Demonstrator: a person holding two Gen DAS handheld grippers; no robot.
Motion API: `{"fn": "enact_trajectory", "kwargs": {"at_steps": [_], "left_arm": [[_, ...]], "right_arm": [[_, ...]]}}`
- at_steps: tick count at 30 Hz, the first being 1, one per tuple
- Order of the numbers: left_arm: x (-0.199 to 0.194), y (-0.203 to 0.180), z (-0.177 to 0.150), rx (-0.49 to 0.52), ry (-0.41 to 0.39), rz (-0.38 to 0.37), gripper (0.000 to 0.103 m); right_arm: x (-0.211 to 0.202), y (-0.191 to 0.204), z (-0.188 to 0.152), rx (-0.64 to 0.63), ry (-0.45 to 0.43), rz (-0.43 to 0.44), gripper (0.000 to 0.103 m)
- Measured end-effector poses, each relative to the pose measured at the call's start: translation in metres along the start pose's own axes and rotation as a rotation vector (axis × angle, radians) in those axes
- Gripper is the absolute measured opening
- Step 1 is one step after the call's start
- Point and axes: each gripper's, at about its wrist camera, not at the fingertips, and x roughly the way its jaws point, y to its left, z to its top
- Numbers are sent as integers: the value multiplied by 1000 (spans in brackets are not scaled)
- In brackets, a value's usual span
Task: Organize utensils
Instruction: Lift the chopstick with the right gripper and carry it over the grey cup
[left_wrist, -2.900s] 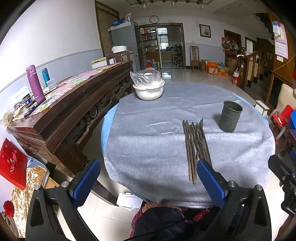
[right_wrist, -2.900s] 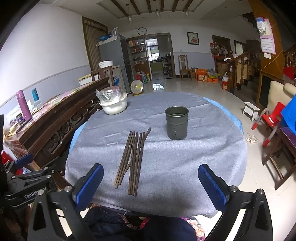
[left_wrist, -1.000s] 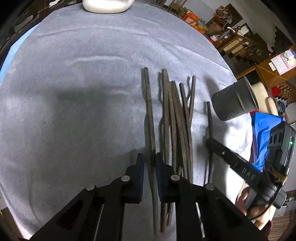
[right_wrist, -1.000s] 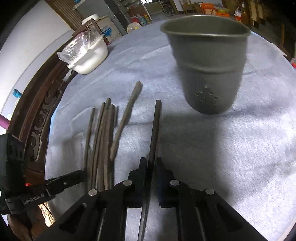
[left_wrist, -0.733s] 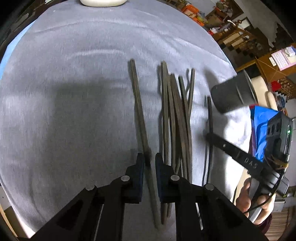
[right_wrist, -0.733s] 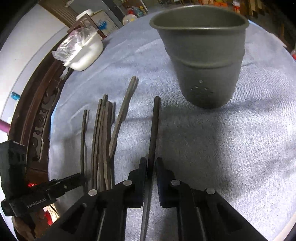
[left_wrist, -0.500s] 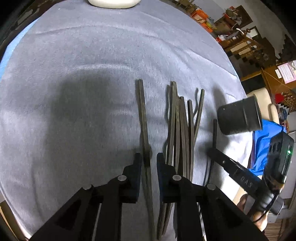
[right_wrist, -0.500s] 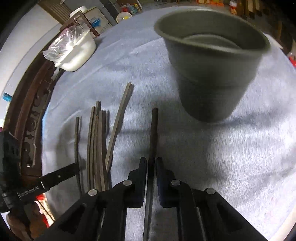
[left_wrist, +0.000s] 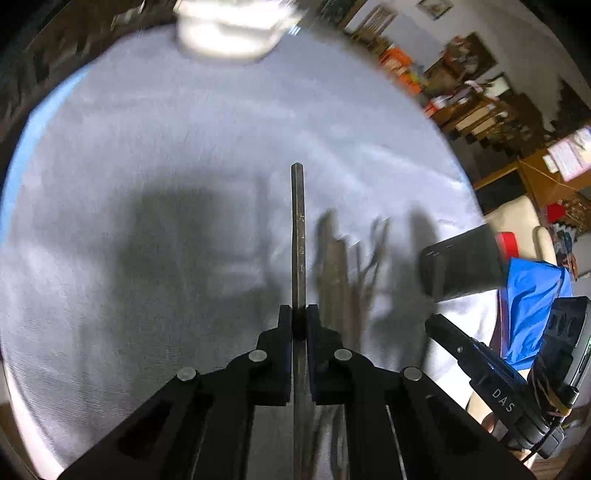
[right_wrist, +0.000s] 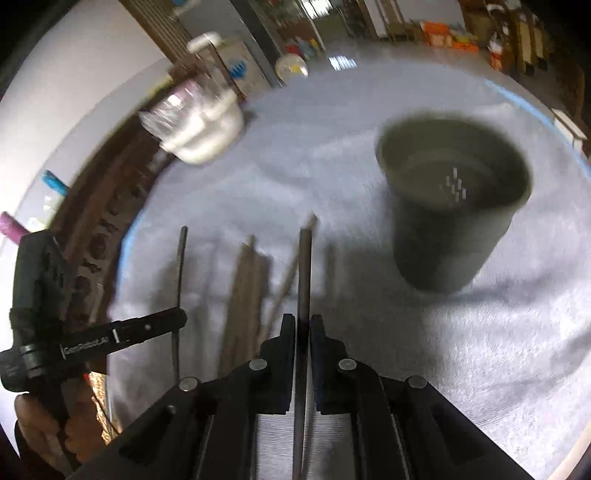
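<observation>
My left gripper (left_wrist: 299, 318) is shut on one dark chopstick (left_wrist: 297, 229), which sticks straight out ahead, lifted off the grey cloth. My right gripper (right_wrist: 303, 326) is shut on another dark chopstick (right_wrist: 304, 273) that points toward the table's middle. Several more chopsticks (right_wrist: 247, 291) lie in a loose bundle on the cloth between the two grippers, blurred in both views. The dark grey perforated utensil holder (right_wrist: 454, 214) stands upright to the right of the held chopstick in the right wrist view and shows at the right in the left wrist view as the holder (left_wrist: 461, 262).
A white bowl (right_wrist: 201, 129) covered in plastic sits at the table's far left edge. A carved dark wooden sideboard (right_wrist: 107, 206) runs along the left. The round table (left_wrist: 147, 155) wears a grey cloth. Chairs and a blue cloth (left_wrist: 532, 288) lie past the right edge.
Both grippers rose from the cloth, each carrying its chopstick up with it. The remaining bundle stayed on the table. The utensil holder's mouth now shows from above in the right wrist view.
</observation>
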Motion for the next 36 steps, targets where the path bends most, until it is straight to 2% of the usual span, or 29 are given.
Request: {"fn": "enact_trajectory", "kwargs": {"at_steps": [4,6,8,10,16,22,23,24,25,28,29,30,36], "left_arm": [[-42,-32,-2,93,-129,-24,7],[-59,-43,-3,133,-179,-21,7],[-67,-47,-3,142,-195,-22,7],[-69,-46,-5,126,-193,-43,7],[-71,-47,-14,132,-254,21,7],[-80,-36,-28,174,-333,64,7],[-81,-34,-28,176,-350,69,7],[-83,-33,-30,177,-364,67,7],[-84,-30,-32,180,-376,62,7],[-84,-26,-36,194,-407,53,7],[-84,-26,-37,196,-408,49,7],[-83,-26,-38,196,-406,48,7],[-82,-20,-38,189,-406,26,7]], "right_arm": [[-38,4,6,-26,-134,64,9],[-54,6,6,-51,-179,55,9],[-49,3,7,-48,-115,37,9],[-42,-4,3,-11,-53,69,11],[-9,-16,-8,39,56,21,15],[16,-6,-9,17,140,-26,32],[20,-4,-8,16,151,-38,41],[23,-5,-7,18,160,-39,61],[25,-5,-6,22,164,-36,66],[26,-4,-2,19,158,-74,63],[27,-4,0,15,165,-67,52],[32,-3,1,14,187,-72,34],[54,0,4,20,251,-150,29]]}}
